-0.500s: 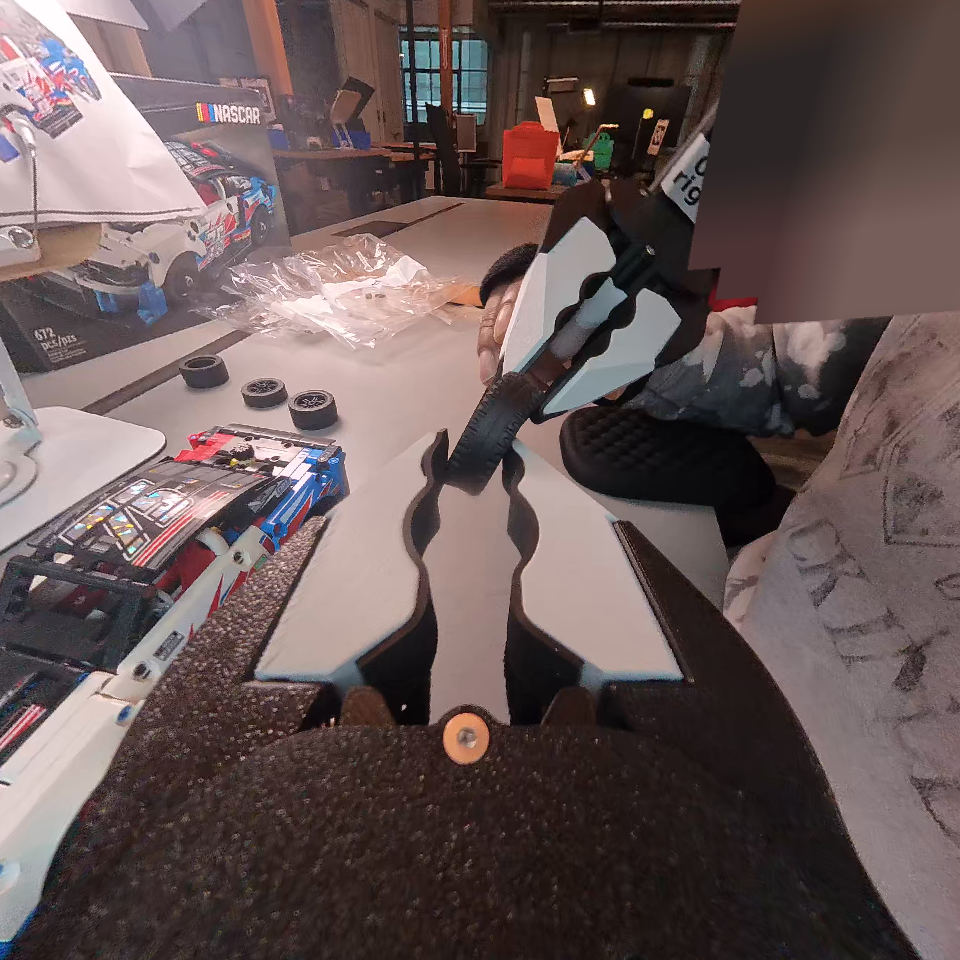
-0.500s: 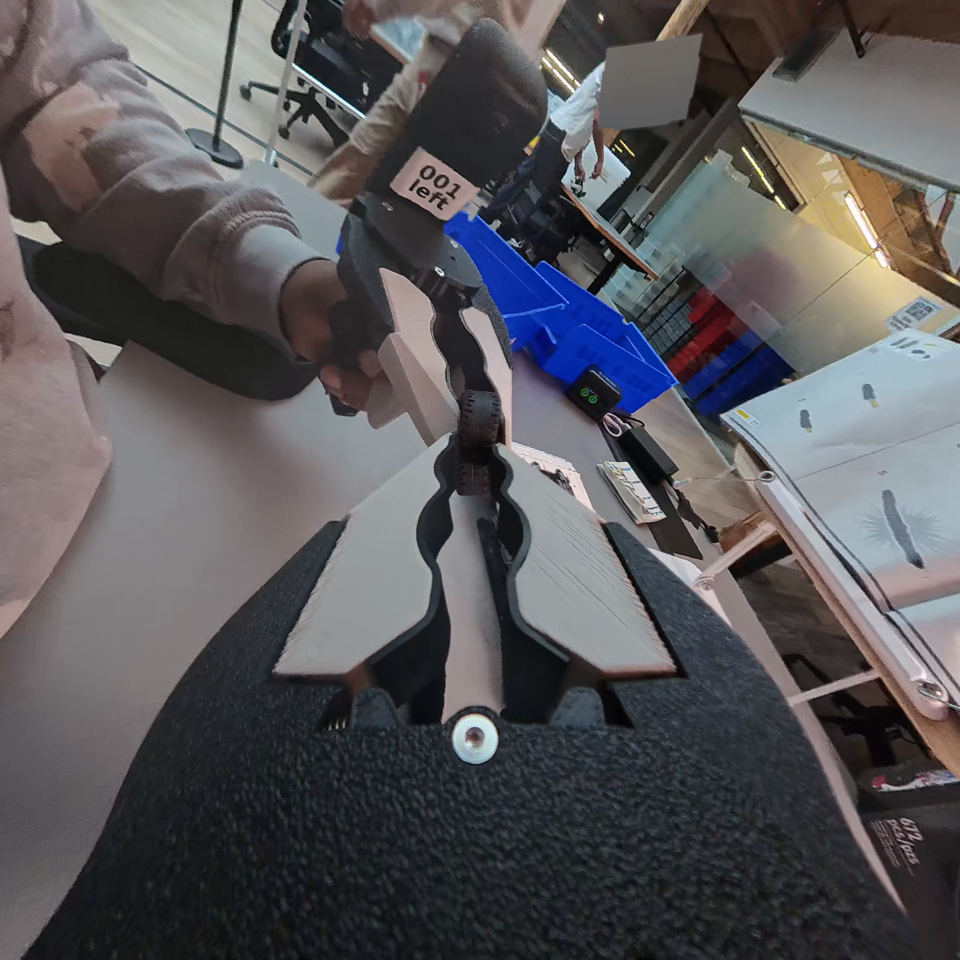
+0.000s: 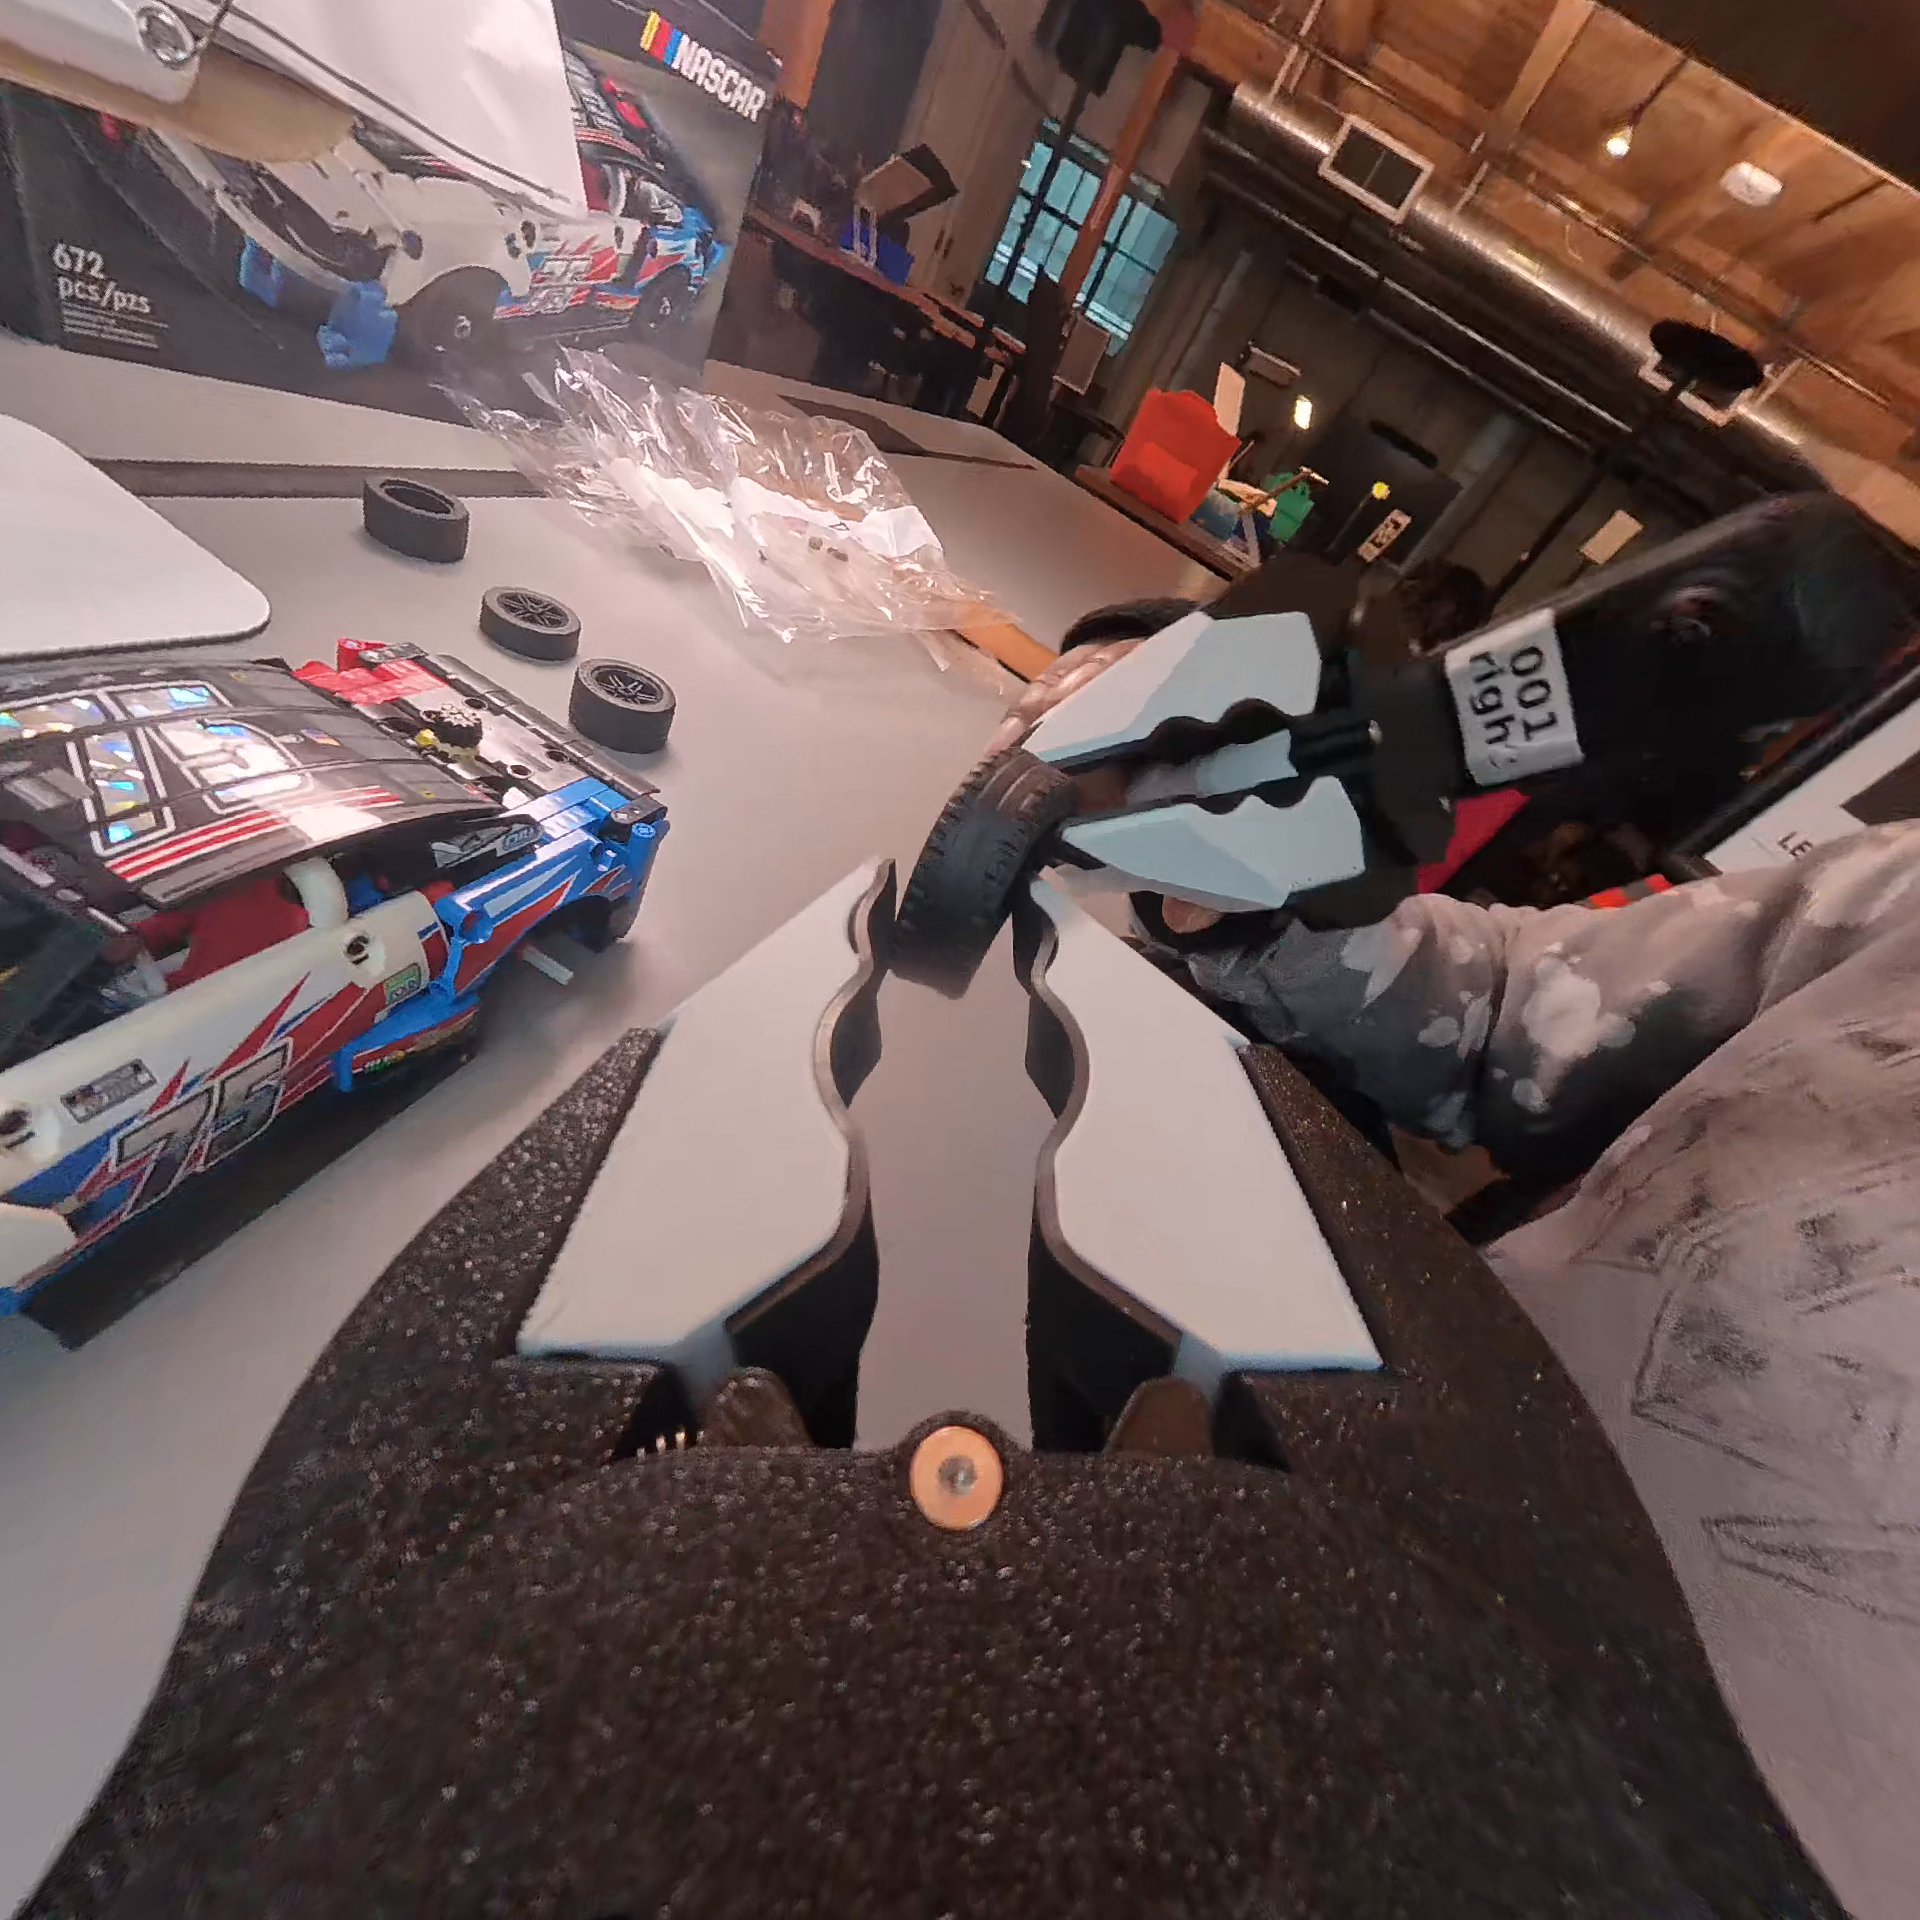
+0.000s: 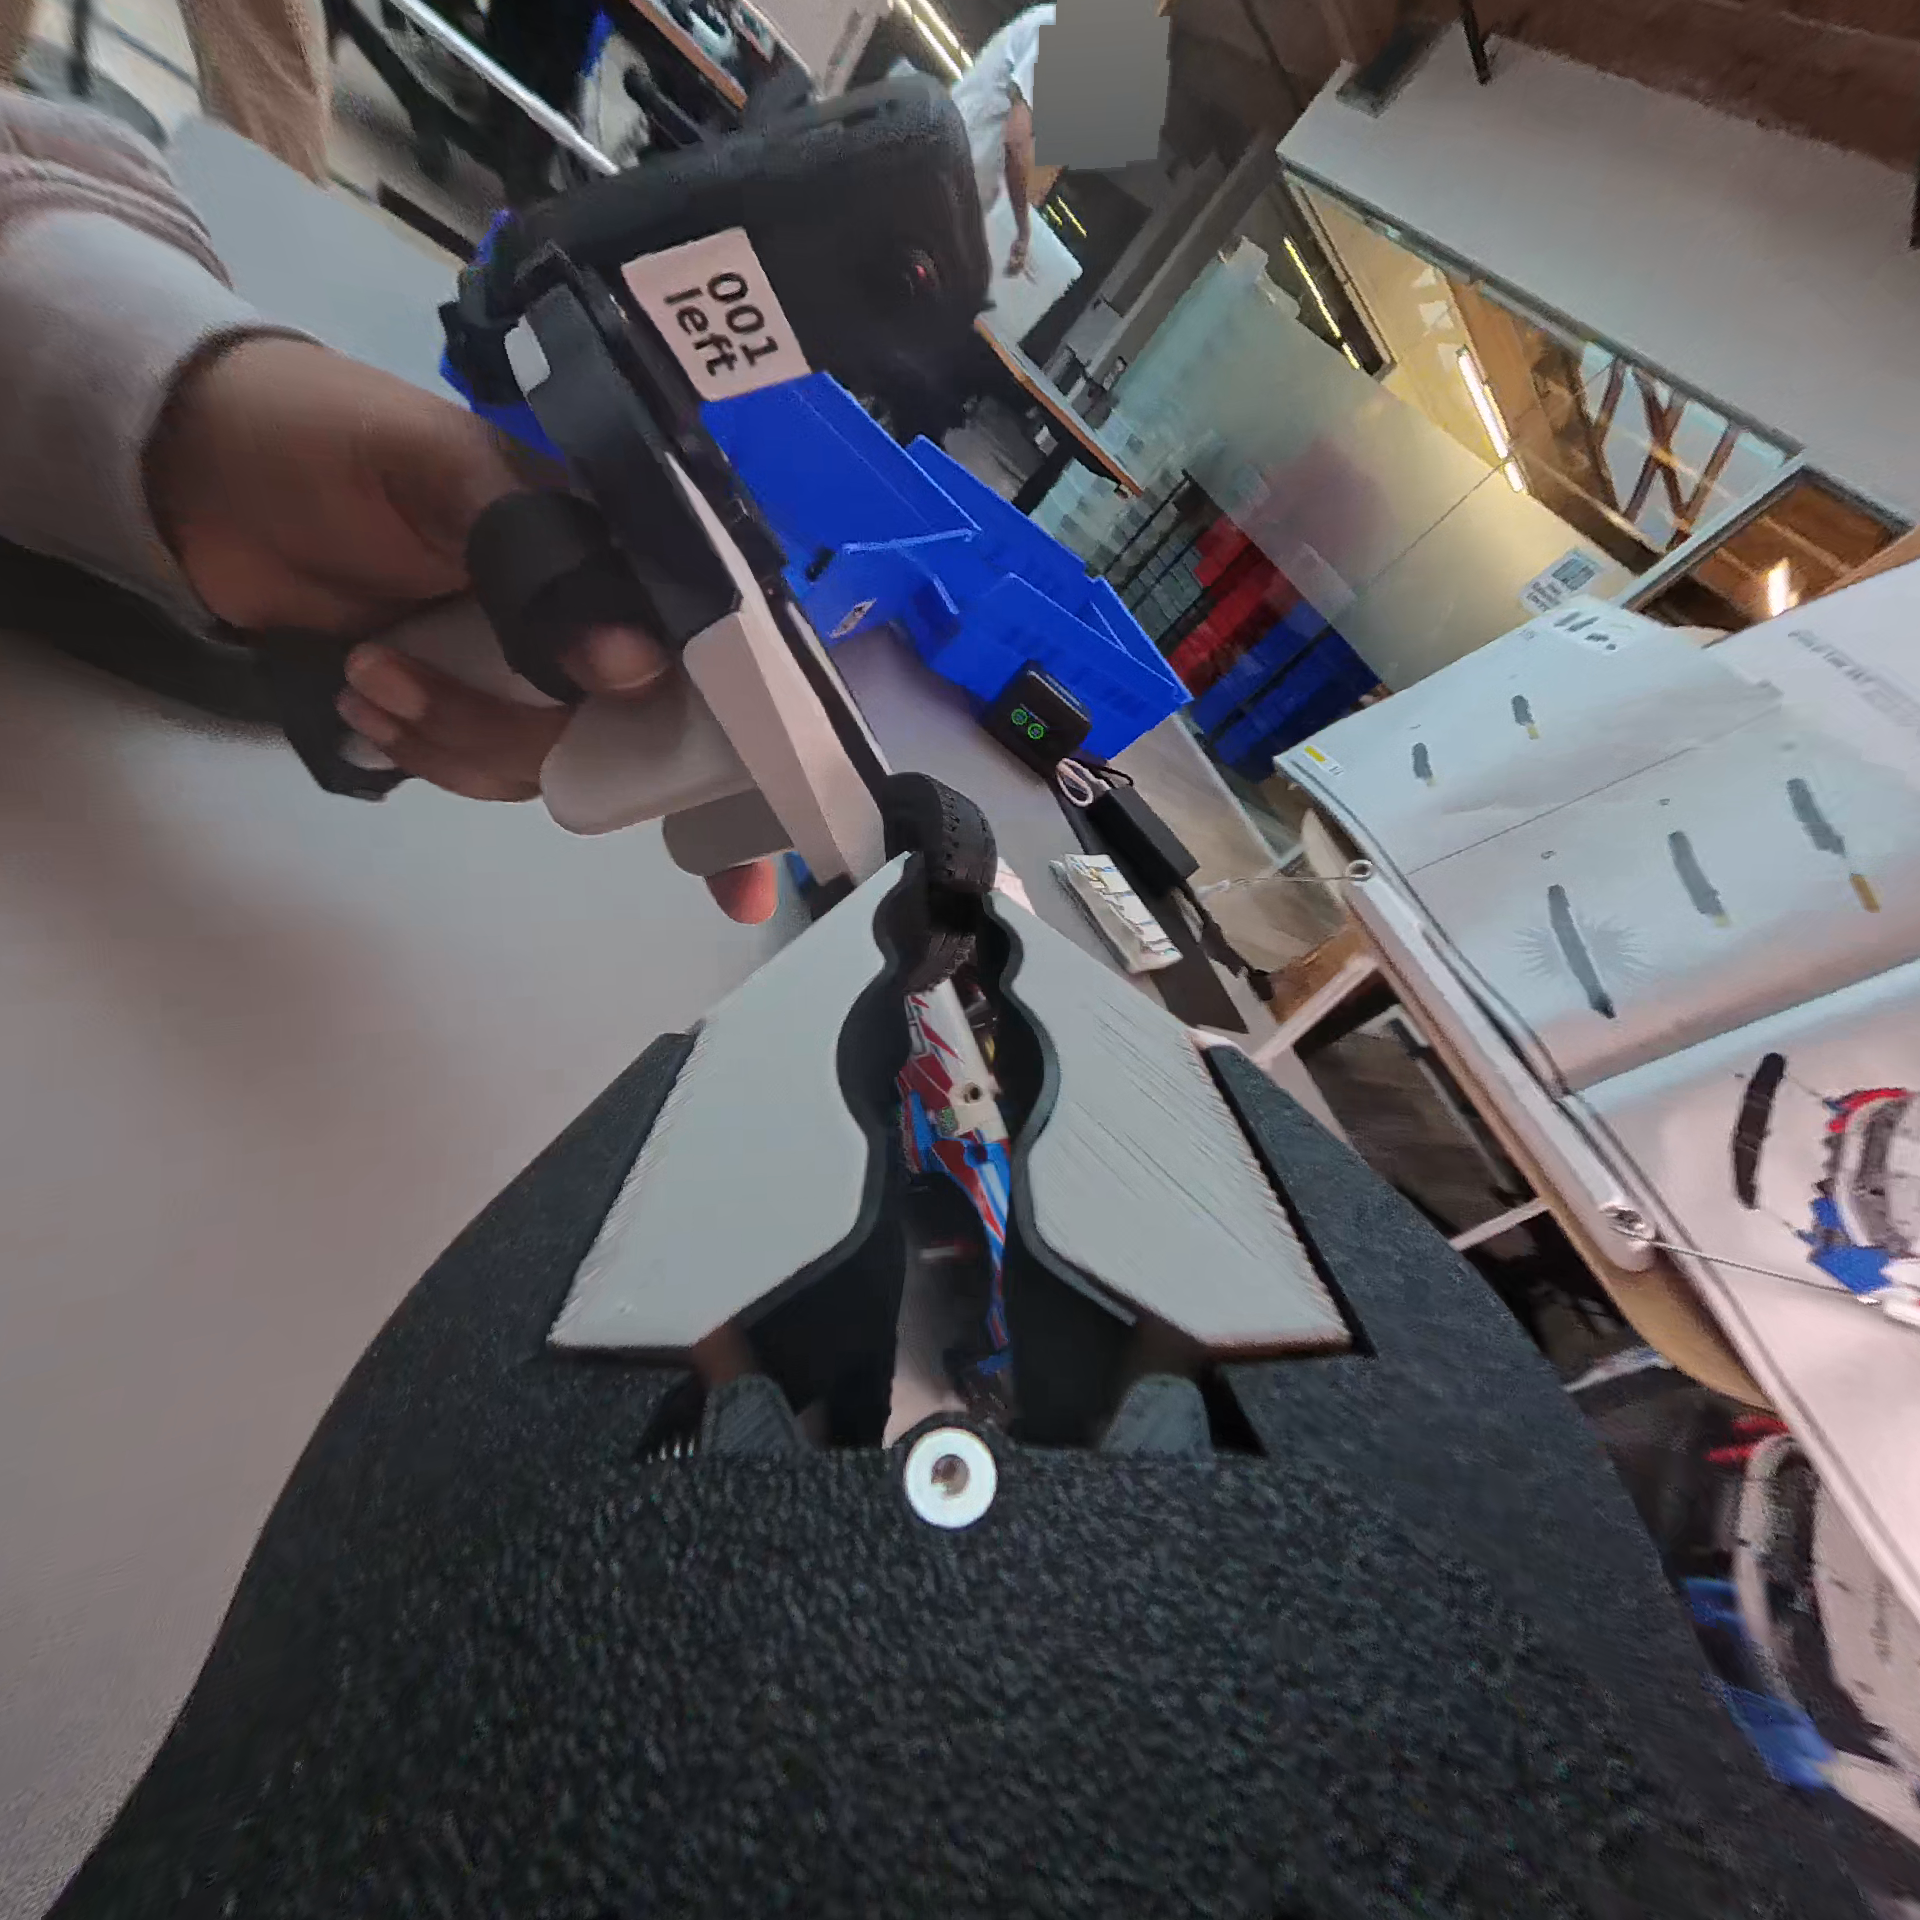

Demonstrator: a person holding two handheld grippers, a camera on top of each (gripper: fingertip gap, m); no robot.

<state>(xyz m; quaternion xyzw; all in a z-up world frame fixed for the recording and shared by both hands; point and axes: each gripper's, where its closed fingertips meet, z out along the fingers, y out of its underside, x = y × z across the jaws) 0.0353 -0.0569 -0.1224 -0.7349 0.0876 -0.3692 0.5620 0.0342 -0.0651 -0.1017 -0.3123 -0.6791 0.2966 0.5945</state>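
Note:
A small black toy tyre (image 3: 971, 847) is held between both grippers above the grey table (image 3: 790, 790). My left gripper (image 3: 954, 899) is shut on its lower edge. My right gripper (image 3: 1055, 795) comes in from the right, nearly level, and is shut on its upper edge. In the right wrist view, my right gripper (image 4: 943, 894) pinches the tyre (image 4: 945, 826) at its tips, and the left gripper's fingers (image 4: 790, 748) press on it from above left. A blue, white and red brick-built race car (image 3: 260, 883) sits left of my left gripper and also shows between the right fingers (image 4: 951, 1132).
Two loose black wheels (image 3: 621, 704) (image 3: 529, 621) and a bare tyre (image 3: 416, 516) lie beyond the car. Crumpled clear plastic bags (image 3: 748, 509) and the set's box (image 3: 364, 208) are behind. An open instruction booklet (image 4: 1610, 883) stands right; blue bins (image 4: 935, 582) lie farther off. My two grippers' fingertips are within a few centimetres of each other.
Both grippers have rolled and tilted while staying shut on the tyre. The right gripper now lies more level. The left wrist view has swung and sits closer to the car.

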